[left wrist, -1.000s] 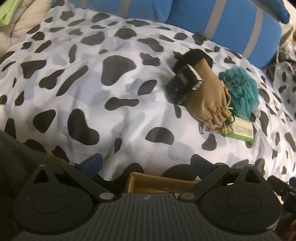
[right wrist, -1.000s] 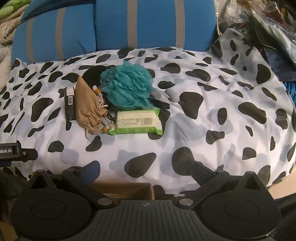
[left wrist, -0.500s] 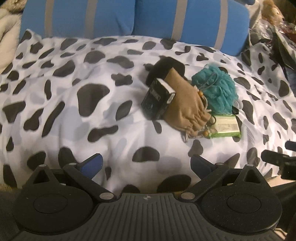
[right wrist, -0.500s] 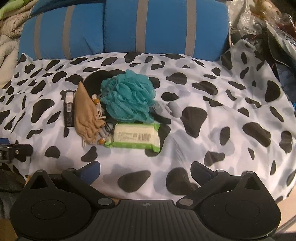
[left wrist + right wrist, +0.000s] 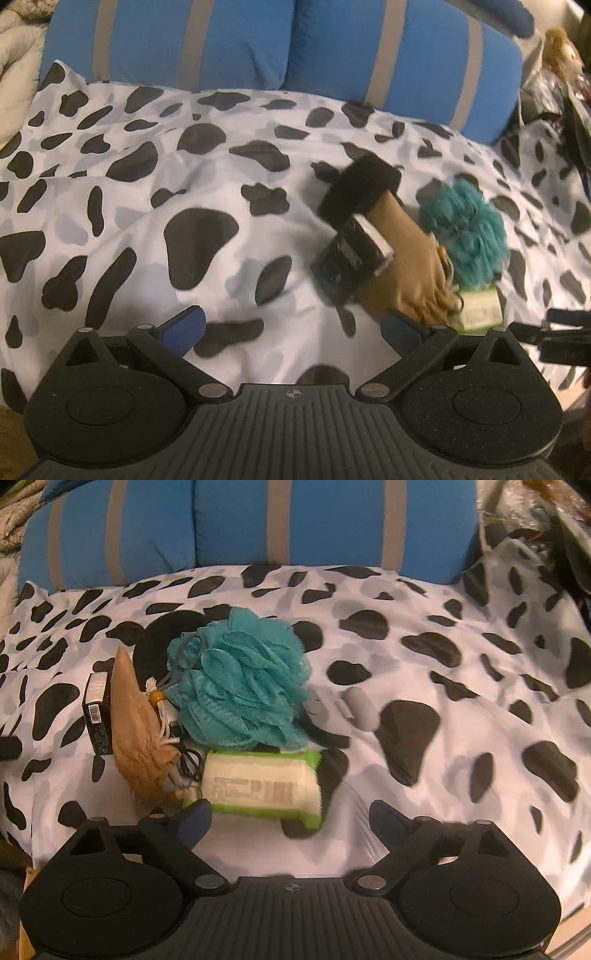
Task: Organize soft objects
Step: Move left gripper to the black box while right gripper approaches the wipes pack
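Note:
A cluster of things lies on a cow-print bedspread (image 5: pixel 424 738): a teal mesh bath pouf (image 5: pixel 240 679), a tan drawstring pouch (image 5: pixel 138 734), a green-edged wipes pack (image 5: pixel 262 786), a small black box (image 5: pixel 98 716) and a black fuzzy band (image 5: pixel 360 188). My right gripper (image 5: pixel 290 819) is open and empty, its left finger just in front of the wipes pack. My left gripper (image 5: pixel 291 328) is open and empty, with the pouch (image 5: pixel 402 266), box (image 5: pixel 347 258) and pouf (image 5: pixel 465 236) ahead to its right.
Blue cushions with grey stripes (image 5: pixel 240 528) line the back of the bed. A small grey object (image 5: pixel 360 709) lies right of the pouf. Dark clutter (image 5: pixel 554 524) sits at the far right. The right gripper's body (image 5: pixel 561 336) shows at the left view's right edge.
Both grippers have moved forward toward the cluster, which now looks larger and nearer. The right gripper's left finger has come close to the wipes pack. Both stay open.

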